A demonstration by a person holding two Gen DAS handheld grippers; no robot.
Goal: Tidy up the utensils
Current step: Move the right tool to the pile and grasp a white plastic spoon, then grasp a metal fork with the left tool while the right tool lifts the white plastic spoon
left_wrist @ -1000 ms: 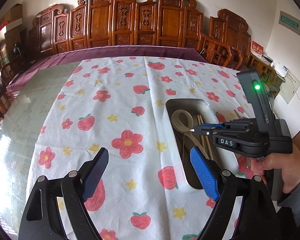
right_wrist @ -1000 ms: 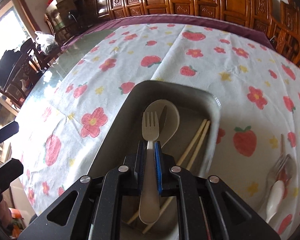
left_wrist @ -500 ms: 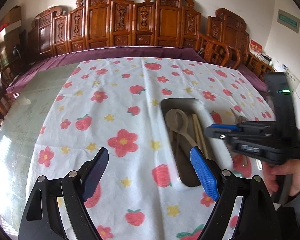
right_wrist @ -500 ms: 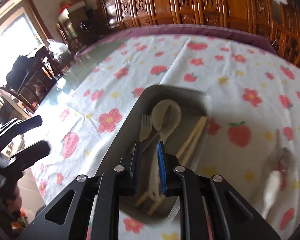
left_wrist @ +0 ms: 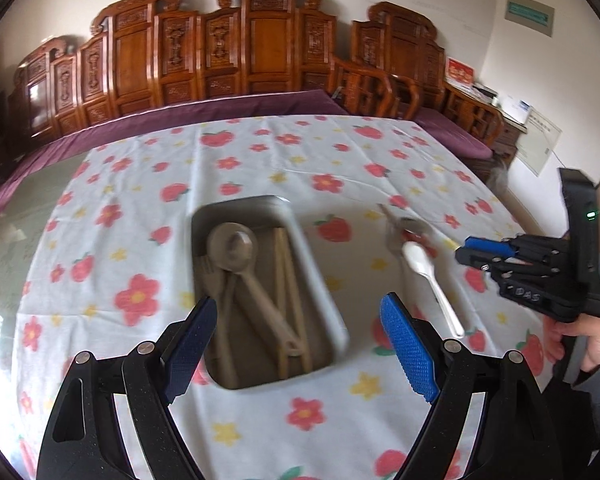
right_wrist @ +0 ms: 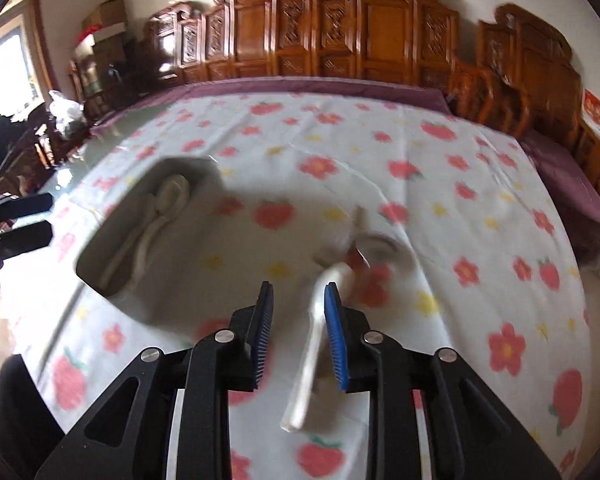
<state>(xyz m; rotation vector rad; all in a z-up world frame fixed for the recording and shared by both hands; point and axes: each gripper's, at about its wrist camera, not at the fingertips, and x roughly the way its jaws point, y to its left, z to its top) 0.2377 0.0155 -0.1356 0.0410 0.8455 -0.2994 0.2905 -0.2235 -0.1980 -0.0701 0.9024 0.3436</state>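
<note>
A grey tray [left_wrist: 240, 205] on the flowered cloth holds a beige spoon [left_wrist: 233, 246], a beige fork [left_wrist: 209, 274] and chopsticks [left_wrist: 284, 264]. My left gripper [left_wrist: 296, 308] is open and empty, hovering over the tray's near end. To the tray's right lie a white spoon [left_wrist: 428, 276] and metal cutlery [left_wrist: 404, 226]. My right gripper [right_wrist: 298, 290] hangs above the white spoon [right_wrist: 312, 340]; its jaws are opening, the pads touch nothing, and the spoon's handle shows on the cloth between them. From the left wrist view, the right gripper [left_wrist: 466, 249] sits right of the spoon.
The tray [right_wrist: 180, 166] is at the left of the right wrist view, and a metal spoon [right_wrist: 376, 248] lies beyond the white one. Carved wooden chairs line the table's far side. A hand [left_wrist: 592, 340] holds the right gripper at the right edge.
The right gripper let go of the beige fork, which now lies in the tray, and swung right to above the white spoon with jaws parting. The left gripper shifted right over the tray.
</note>
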